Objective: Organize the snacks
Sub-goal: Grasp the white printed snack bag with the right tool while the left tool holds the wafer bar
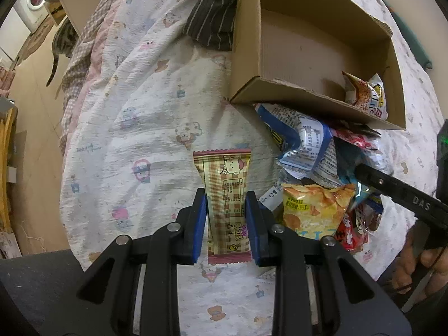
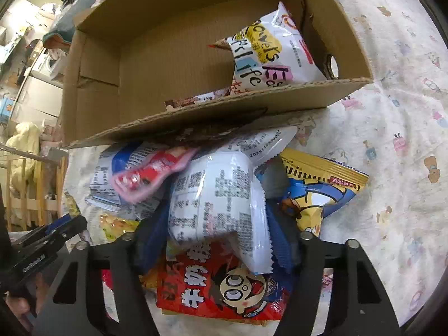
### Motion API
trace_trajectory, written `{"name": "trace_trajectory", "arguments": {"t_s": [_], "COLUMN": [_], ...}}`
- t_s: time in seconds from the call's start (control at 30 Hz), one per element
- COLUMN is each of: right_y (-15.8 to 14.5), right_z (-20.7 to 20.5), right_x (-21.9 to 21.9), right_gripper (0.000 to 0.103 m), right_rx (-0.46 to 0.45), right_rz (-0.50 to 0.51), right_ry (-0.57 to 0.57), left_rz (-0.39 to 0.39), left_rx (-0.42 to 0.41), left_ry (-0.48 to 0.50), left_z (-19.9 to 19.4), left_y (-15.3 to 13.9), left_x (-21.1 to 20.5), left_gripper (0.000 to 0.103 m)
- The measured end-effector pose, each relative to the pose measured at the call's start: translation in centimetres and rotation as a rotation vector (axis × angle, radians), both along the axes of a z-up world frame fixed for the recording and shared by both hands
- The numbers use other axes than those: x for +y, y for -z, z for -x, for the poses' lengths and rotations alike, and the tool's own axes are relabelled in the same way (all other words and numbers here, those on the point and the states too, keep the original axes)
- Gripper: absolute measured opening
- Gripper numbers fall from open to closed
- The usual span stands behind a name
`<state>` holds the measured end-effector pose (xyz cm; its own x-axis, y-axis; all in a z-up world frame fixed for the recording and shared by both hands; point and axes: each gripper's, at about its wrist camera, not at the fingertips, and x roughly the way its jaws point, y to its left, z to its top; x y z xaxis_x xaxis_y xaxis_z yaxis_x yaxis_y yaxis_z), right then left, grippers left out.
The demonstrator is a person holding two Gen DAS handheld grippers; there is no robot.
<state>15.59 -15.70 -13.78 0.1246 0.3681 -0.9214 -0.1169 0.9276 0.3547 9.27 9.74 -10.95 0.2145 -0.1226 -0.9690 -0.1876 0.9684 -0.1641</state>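
Note:
My left gripper [image 1: 226, 204] is shut on a cream and brown plaid snack bar [image 1: 226, 196], held above the bedspread left of the snack pile. My right gripper [image 2: 218, 218] is shut on a white printed snack bag [image 2: 218, 196] over the pile of snacks [image 2: 218, 294]. The open cardboard box [image 1: 294, 95] stands behind the pile. It holds a white chips bag [image 2: 268, 53] and a small brown wrapper [image 2: 193, 100]. The right gripper's arm [image 1: 403, 196] shows in the left wrist view over the pile.
The bed has a white cartoon-print cover [image 1: 134, 128]. A dark striped garment [image 1: 212, 25] lies left of the box. The pile includes a yellow chips bag [image 1: 313, 210], a red cartoon pack [image 2: 218, 291] and a yellow-blue bag [image 2: 316, 196]. The floor and a washing machine [image 1: 33, 0] are at far left.

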Motion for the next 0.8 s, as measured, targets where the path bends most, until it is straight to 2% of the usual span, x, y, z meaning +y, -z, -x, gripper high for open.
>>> {"name": "trace_trajectory", "arguments": {"t_s": [0.23,0.6,0.8], "right_y": [-1.6,-4.2,-5.9], "right_z": [1.6,4.2,6.5], "right_x": [-2.6,-7.9,-8.3], "right_gripper": [0.055,0.054,0.054], "right_rx": [-0.037,-0.096,-0.173], "right_rz": [-0.06,-0.174,-0.207], "right_ry": [-0.007,0.02,-0.002], "left_rz": [-0.005,-0.048,-0.057], "left_rx": [-0.001,-0.023,-0.034], "left_ry": [-0.018,-0.022,-0.023], "left_z": [0.1,0.2,0.1], "left_y": [0.2,0.2,0.0], "left_x": [0.0,-0.4,-0.7], "left_gripper": [0.023,0.023,0.023]}}
